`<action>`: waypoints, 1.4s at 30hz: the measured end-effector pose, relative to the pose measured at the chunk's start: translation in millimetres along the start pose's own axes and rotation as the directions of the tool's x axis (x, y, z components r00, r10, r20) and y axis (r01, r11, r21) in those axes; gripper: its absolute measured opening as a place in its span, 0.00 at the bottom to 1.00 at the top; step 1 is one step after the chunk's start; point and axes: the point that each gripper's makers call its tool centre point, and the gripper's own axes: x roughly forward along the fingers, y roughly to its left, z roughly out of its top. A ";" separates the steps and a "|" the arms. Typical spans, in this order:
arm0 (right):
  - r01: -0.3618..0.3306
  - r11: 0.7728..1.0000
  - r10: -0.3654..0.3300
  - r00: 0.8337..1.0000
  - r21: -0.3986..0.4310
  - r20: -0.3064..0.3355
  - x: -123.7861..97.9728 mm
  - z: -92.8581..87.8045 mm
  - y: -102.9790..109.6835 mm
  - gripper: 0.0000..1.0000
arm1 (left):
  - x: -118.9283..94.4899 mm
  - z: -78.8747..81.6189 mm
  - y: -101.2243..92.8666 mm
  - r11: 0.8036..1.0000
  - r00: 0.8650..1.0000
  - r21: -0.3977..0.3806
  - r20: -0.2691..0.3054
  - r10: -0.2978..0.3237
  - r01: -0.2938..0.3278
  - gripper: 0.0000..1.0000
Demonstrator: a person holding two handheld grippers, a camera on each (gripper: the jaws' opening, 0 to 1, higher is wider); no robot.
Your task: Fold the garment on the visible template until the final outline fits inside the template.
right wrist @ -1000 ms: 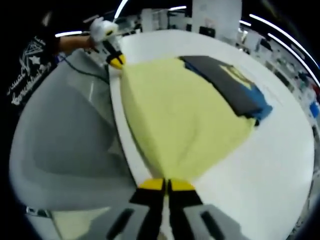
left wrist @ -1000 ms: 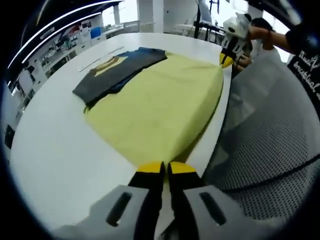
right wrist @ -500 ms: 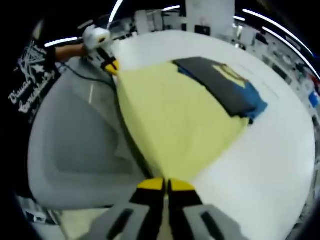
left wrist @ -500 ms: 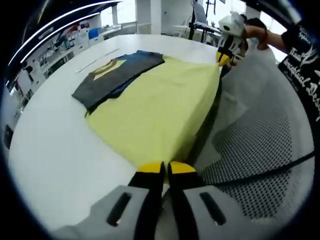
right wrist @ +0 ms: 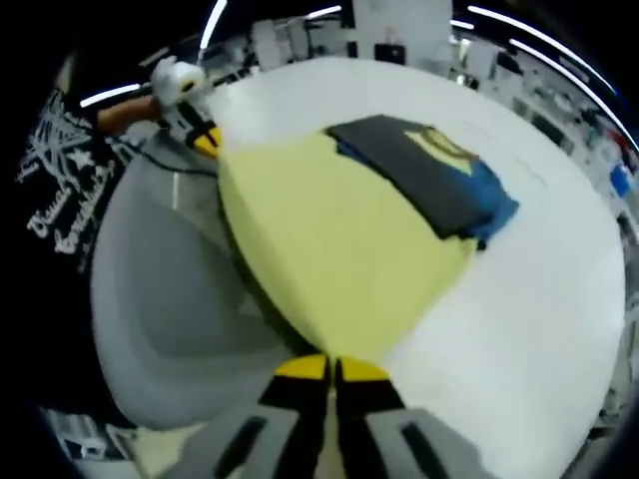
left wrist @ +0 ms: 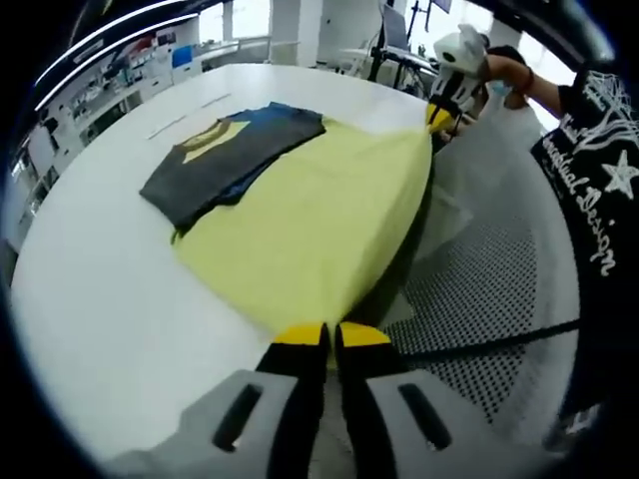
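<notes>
Left gripper view: white table [left wrist: 100, 299] at left | dark folded garment [left wrist: 225, 160] upper left, on yellow sheet [left wrist: 310, 220] at centre | left gripper [left wrist: 329, 337] bottom centre, clenched on sheet's near corner | right gripper [left wrist: 437, 118] upper right, pinching far corner | Right gripper view: same grips, garment [right wrist: 419, 175] upper right.

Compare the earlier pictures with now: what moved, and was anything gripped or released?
Both grippers, left gripper and right gripper, have lifted the near edge of the yellow garment higher off the white table, so a dark gap now shows under that edge. Nothing was newly gripped or released: each stays shut on a corner. The dark folded garment lies unchanged on the yellow one's far part.
</notes>
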 end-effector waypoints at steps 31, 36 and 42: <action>0.361 0.932 -0.356 0.909 0.018 0.216 -50.7 115.6 -126.2 0.00 | -34.4 129.3 107.8 0.974 0.958 -0.003 0.183 0.223 -0.226 0.00; 0.410 0.912 -0.399 0.888 -0.001 0.229 -51.2 129.6 -147.3 0.00 | -34.4 147.7 125.6 0.960 0.942 0.051 0.211 0.260 -0.277 0.00; 0.429 0.903 -0.421 0.871 0.025 0.255 -48.7 143.1 -168.8 0.00 | -32.2 161.7 152.0 0.947 0.925 0.058 0.240 0.294 -0.316 0.00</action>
